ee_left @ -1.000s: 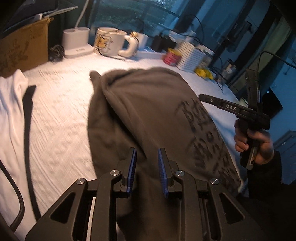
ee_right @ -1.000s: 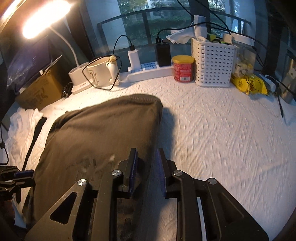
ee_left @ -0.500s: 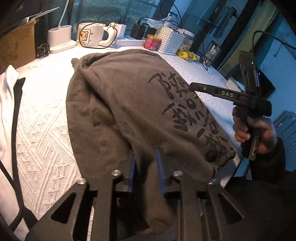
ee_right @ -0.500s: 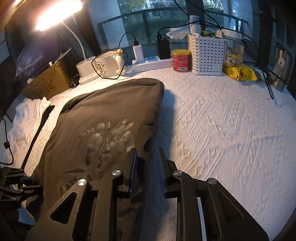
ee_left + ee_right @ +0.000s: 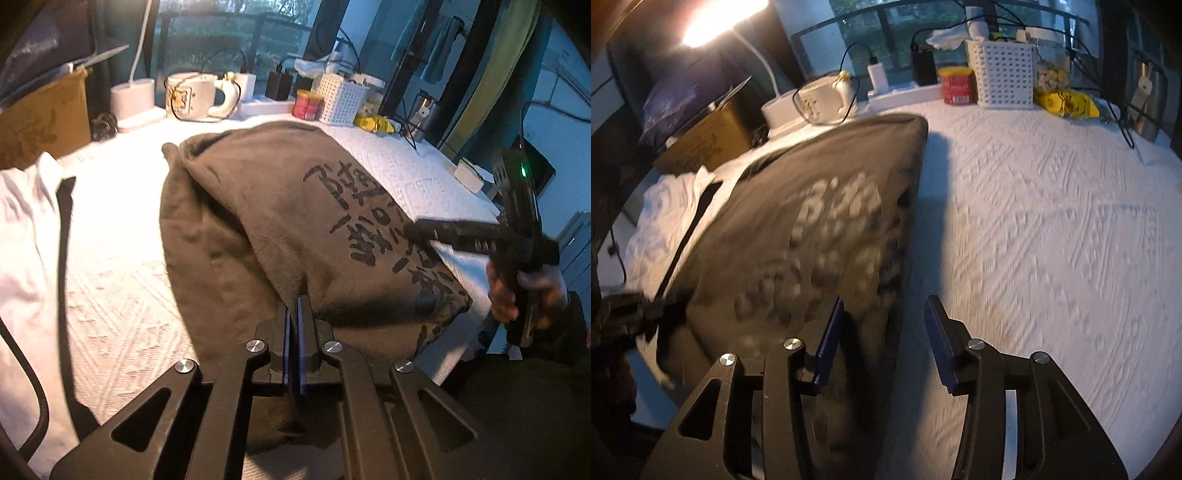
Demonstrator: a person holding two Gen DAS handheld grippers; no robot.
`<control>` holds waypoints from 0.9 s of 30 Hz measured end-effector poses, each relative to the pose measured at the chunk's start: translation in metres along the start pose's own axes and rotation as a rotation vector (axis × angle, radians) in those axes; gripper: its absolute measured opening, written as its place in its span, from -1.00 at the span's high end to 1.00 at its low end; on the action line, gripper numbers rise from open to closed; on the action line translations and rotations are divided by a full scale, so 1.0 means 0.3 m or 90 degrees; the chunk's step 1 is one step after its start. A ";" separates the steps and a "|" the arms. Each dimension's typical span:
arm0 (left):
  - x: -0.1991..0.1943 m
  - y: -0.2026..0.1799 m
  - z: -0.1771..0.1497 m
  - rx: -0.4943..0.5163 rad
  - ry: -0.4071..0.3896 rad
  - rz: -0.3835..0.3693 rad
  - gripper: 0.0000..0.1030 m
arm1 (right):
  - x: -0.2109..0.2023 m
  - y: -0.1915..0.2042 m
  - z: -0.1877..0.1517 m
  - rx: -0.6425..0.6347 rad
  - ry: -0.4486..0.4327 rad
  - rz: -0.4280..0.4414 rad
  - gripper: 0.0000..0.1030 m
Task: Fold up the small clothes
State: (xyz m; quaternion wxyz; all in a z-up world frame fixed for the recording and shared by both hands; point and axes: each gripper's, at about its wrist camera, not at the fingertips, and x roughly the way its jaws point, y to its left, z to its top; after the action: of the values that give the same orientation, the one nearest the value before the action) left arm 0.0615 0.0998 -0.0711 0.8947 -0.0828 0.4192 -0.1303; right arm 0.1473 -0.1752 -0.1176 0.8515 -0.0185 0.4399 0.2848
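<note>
White textured tablecloth (image 5: 1052,229) over the table, window-side clutter behind: mug (image 5: 190,96), white basket (image 5: 1004,74), red tin (image 5: 956,85). Olive-brown printed T-shirt (image 5: 280,206) lies along the near-left of the cloth, near hem hanging over the table edge. Left gripper (image 5: 294,314) pinched closed on a ridge of shirt fabric near that hem, probably to anchor it for a fold. Right gripper (image 5: 882,317) spread wide, holding nothing, straddling the shirt's right edge, apparently lining up a grab.
</note>
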 end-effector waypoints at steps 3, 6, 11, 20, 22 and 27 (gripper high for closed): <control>-0.013 0.005 -0.003 -0.002 -0.001 -0.001 0.96 | -0.021 0.008 -0.054 -0.009 0.010 0.000 0.07; -0.013 0.003 -0.013 -0.008 0.012 -0.015 0.96 | -0.031 0.019 -0.090 -0.011 0.014 -0.003 0.07; 0.013 0.009 -0.036 -0.032 0.058 -0.060 0.75 | -0.040 0.050 -0.131 -0.015 0.019 -0.005 0.07; 0.019 -0.027 -0.087 0.001 0.079 -0.072 0.72 | -0.062 0.103 -0.181 -0.041 0.010 -0.022 0.38; 0.018 -0.035 -0.094 0.015 0.084 -0.057 0.94 | -0.065 0.125 -0.189 -0.062 0.011 -0.022 0.47; -0.019 -0.049 -0.084 0.034 0.078 -0.029 0.95 | -0.061 0.155 -0.197 -0.073 0.016 -0.039 0.57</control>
State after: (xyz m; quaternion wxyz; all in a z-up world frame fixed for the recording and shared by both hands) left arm 0.0362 0.0865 -0.0792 0.8661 -0.0600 0.4675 -0.1666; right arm 0.0720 -0.1615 -0.1296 0.8516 -0.0846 0.4328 0.2835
